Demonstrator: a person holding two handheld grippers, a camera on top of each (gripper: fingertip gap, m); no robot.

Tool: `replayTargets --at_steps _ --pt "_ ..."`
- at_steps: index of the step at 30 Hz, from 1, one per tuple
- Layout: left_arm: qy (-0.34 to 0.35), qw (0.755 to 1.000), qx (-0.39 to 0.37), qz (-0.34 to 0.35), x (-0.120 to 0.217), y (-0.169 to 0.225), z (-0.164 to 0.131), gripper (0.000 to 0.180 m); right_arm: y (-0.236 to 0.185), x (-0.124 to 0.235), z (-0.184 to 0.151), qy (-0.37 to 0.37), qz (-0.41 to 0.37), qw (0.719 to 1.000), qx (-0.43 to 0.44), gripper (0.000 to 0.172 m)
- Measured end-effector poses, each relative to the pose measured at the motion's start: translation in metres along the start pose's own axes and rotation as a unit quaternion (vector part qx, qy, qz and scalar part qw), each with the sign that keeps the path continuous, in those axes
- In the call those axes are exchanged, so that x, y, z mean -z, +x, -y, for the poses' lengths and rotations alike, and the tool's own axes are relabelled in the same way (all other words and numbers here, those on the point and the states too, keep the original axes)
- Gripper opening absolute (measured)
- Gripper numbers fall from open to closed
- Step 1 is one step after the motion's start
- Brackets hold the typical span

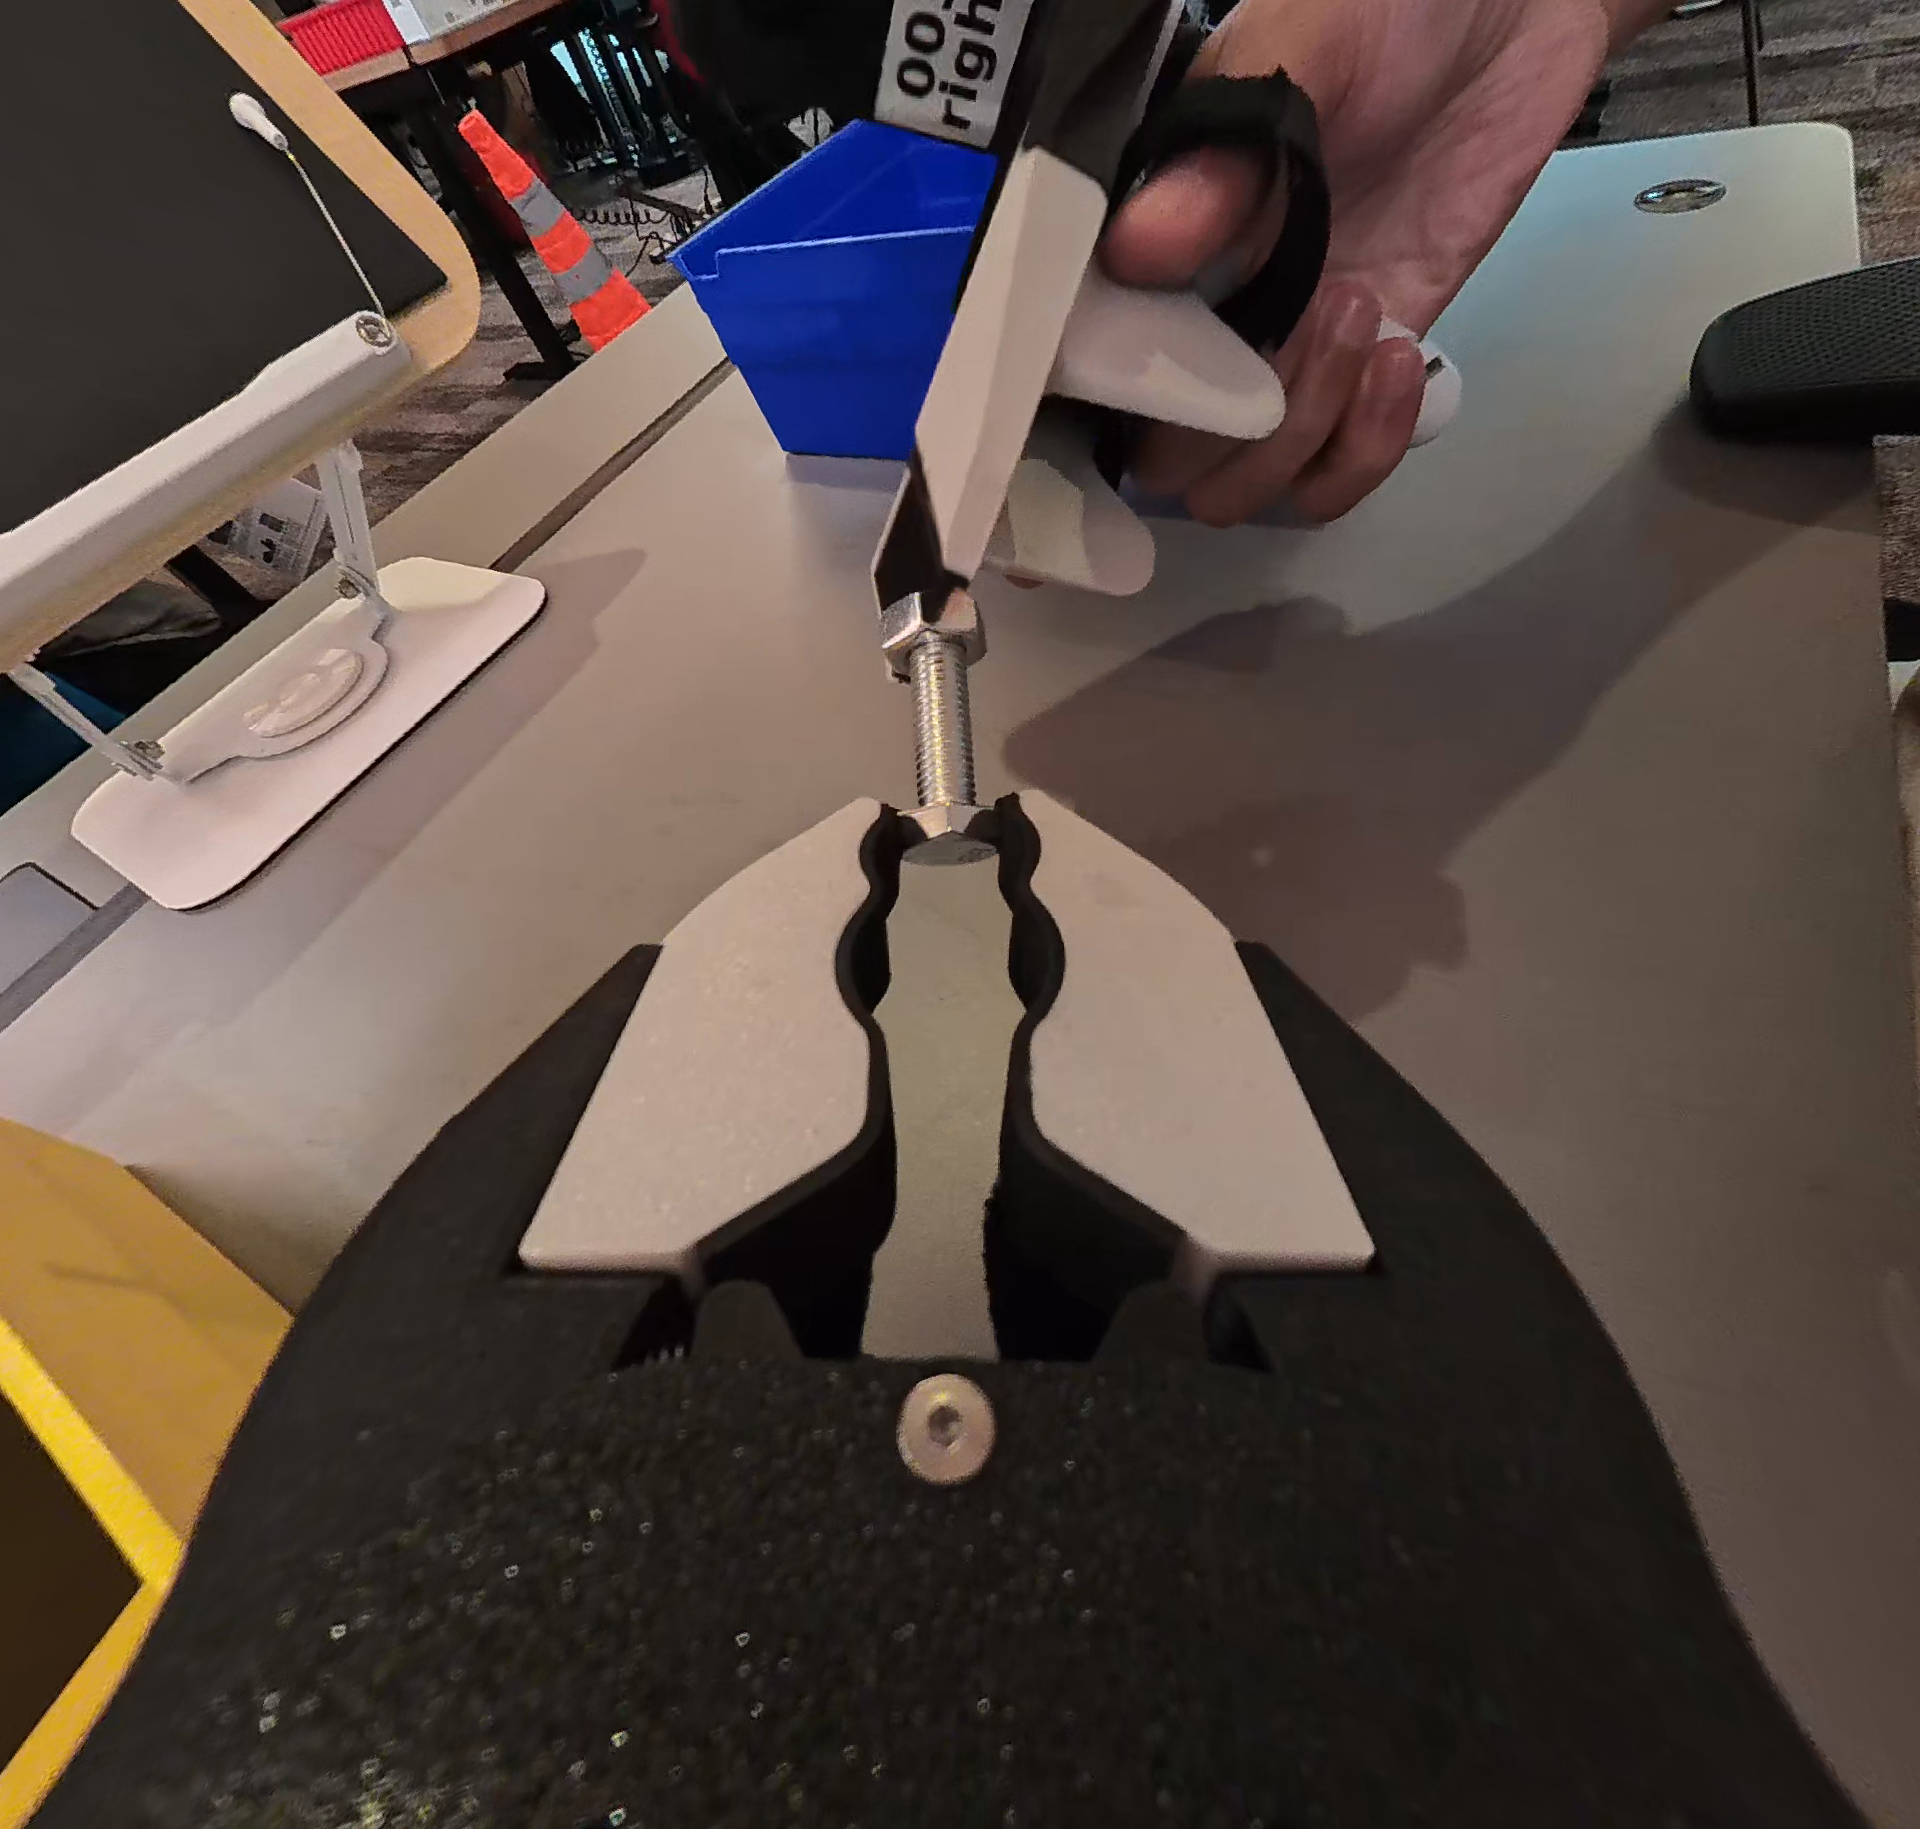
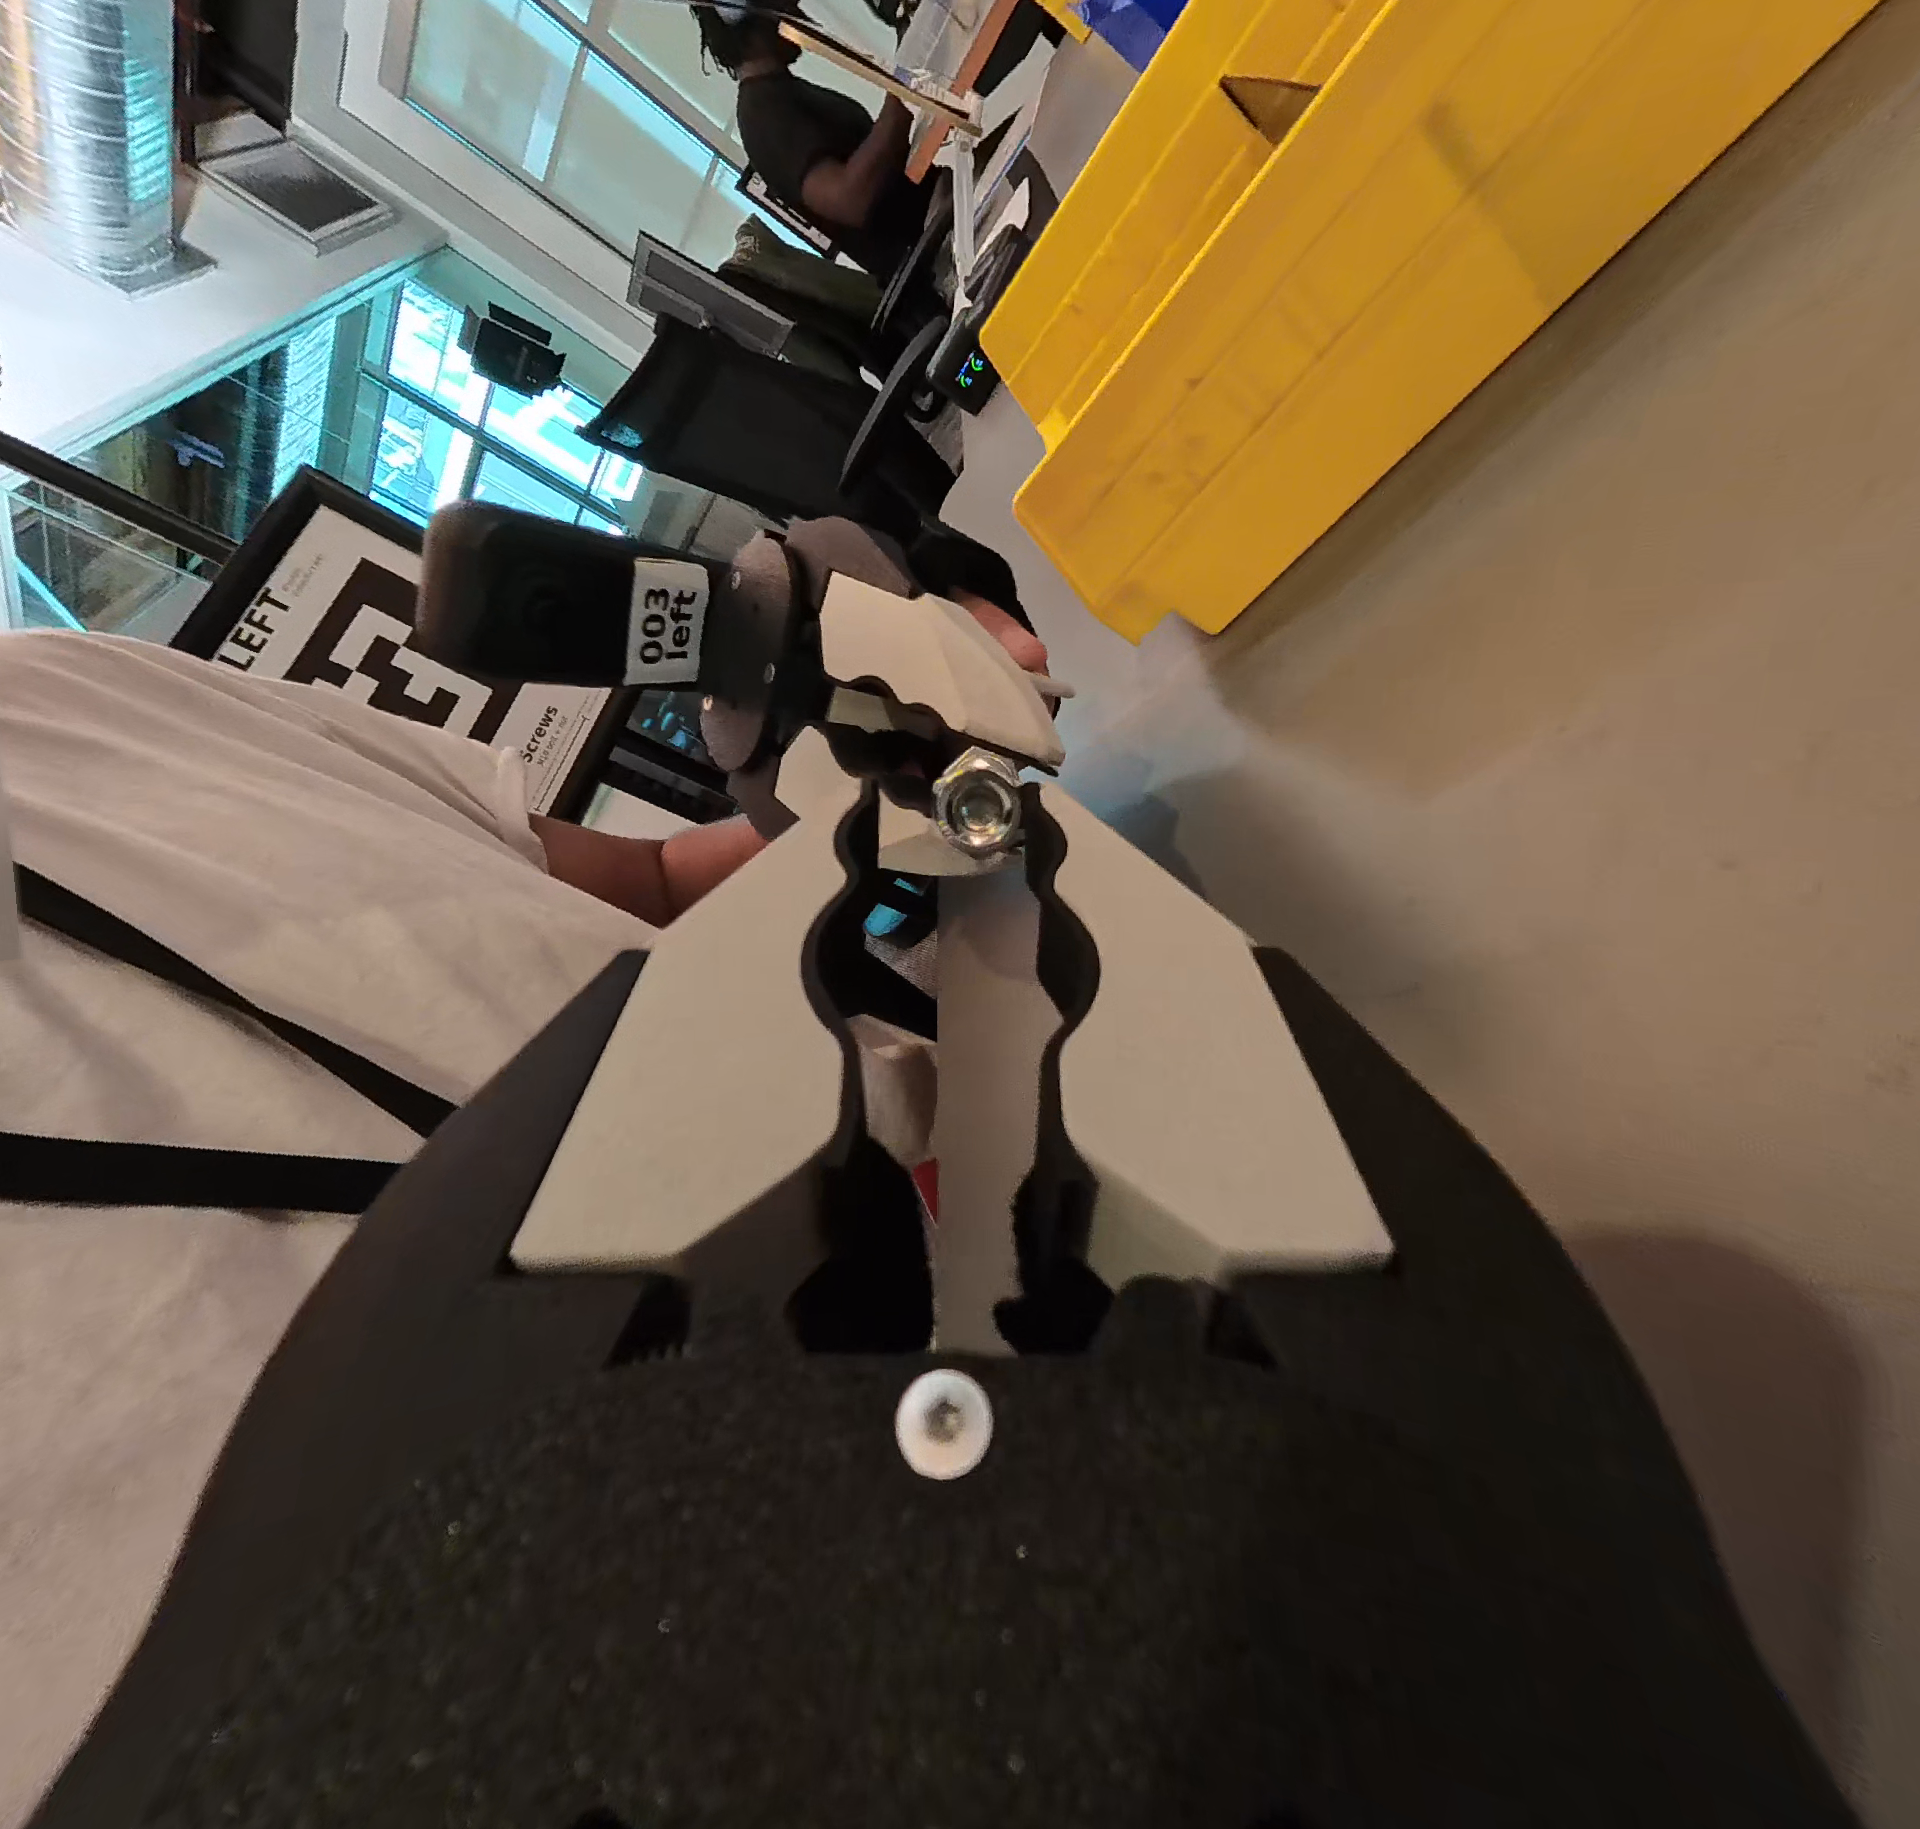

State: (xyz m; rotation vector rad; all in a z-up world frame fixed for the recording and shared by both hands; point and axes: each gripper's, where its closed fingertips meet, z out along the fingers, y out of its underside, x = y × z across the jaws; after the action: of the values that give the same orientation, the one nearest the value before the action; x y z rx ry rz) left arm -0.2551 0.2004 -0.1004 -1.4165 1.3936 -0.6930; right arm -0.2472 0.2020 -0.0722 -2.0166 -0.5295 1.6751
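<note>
My left gripper (image 1: 948, 825) is shut on the hex head of a silver bolt (image 1: 940, 730), and both pads press on it. The threaded shaft points away from me, above the grey table (image 1: 1455, 896). A silver nut (image 1: 928, 628) sits on the shaft's far end. My right gripper (image 1: 925, 597), held by a hand (image 1: 1434, 169), comes down onto the nut. In the right wrist view the nut (image 2: 977, 811) shows end-on between my right gripper's (image 2: 948, 811) pads. It lies against the right pad, with a clear gap to the left one. One left-gripper finger (image 2: 935, 657) shows behind.
A blue bin (image 1: 831, 325) stands on the table behind the right gripper. A white stand (image 1: 312, 699) holding a dark board is at the left. Yellow bins (image 2: 1403, 273) line the table's edge. A black chair arm (image 1: 1808, 345) is at the right. An orange cone (image 1: 561, 241) is on the floor. Only a small space, under 4 cm, lies between the two pairs of fingers.
</note>
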Motion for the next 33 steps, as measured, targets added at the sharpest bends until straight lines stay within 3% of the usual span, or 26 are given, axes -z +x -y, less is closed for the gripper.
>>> replayTargets --at_steps 14,18,25,28,31,33 --pt "0.009 1.000 0.007 0.001 0.001 -0.001 0.003 0.018 -0.004 0.000 0.001 -0.005 0.002 1.000 0.015 0.030" --pt "0.004 1.000 0.009 0.000 0.000 -0.001 0.001 0.018 0.002 0.000 -0.006 -0.020 -0.012 0.999 0.024 0.017" --pt "-0.024 1.000 0.003 0.002 -0.005 0.001 -0.009 0.018 0.023 0.003 -0.009 -0.045 -0.081 0.987 0.134 0.017" --pt "-0.024 1.000 0.011 0.005 -0.005 -0.002 -0.009 0.018 0.027 0.006 -0.010 -0.083 -0.128 0.955 0.255 0.017" --pt "-0.029 0.999 0.022 0.011 -0.004 -0.006 -0.012 0.018 0.040 0.012 -0.020 -0.168 -0.191 0.873 0.417 0.017" --pt "-0.035 0.999 0.026 0.016 -0.004 -0.008 -0.015 0.018 0.057 0.015 -0.038 -0.241 -0.226 0.814 0.477 0.017"
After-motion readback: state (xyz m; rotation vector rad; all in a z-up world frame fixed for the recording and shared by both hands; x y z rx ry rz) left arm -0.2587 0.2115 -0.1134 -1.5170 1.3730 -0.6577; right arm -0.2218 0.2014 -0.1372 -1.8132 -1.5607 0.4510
